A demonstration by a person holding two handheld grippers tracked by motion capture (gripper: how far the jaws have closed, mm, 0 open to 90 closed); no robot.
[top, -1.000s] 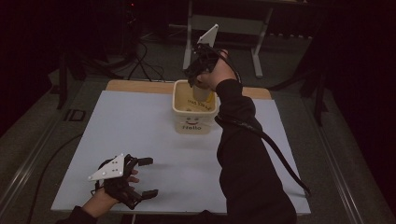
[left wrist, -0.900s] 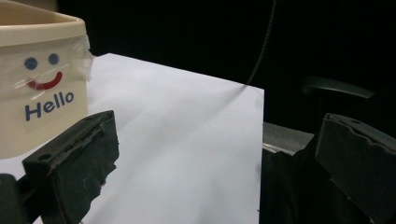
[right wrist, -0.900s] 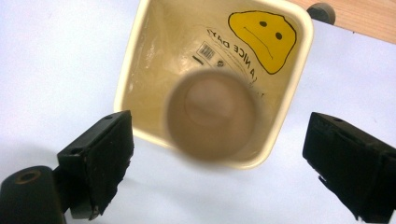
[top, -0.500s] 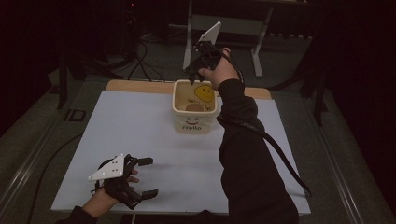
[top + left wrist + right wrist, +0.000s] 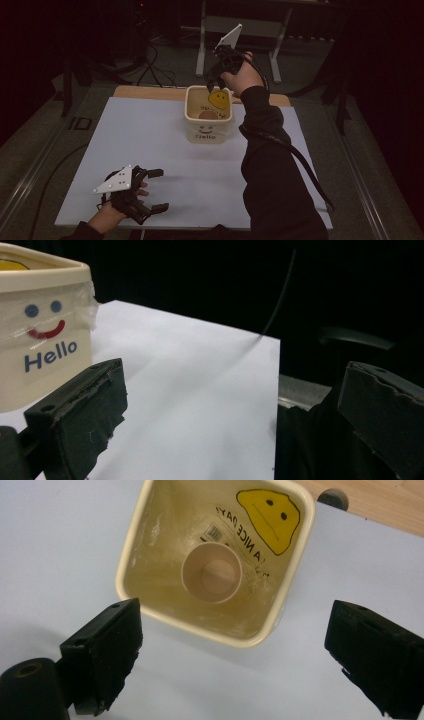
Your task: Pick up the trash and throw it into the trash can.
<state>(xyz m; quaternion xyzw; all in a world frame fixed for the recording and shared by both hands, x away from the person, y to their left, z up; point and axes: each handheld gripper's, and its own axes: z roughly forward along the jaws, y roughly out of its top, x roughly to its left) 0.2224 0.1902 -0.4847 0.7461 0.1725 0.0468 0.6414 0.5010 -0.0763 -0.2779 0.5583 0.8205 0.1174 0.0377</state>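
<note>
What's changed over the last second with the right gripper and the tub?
The right gripper has lifted up and away from the cream tub, jaws open and empty. A small cup stands inside the tub. The left gripper has stayed open, low at the near edge of the white table; the tub hasn't moved.

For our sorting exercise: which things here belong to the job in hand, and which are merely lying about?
Part of the job:
cream tub marked Hello
small cup standing inside it
right gripper, open above the tub

Lying about:
left gripper, open, idle near the table's front edge
white table sheet
metal stand behind the table
</note>
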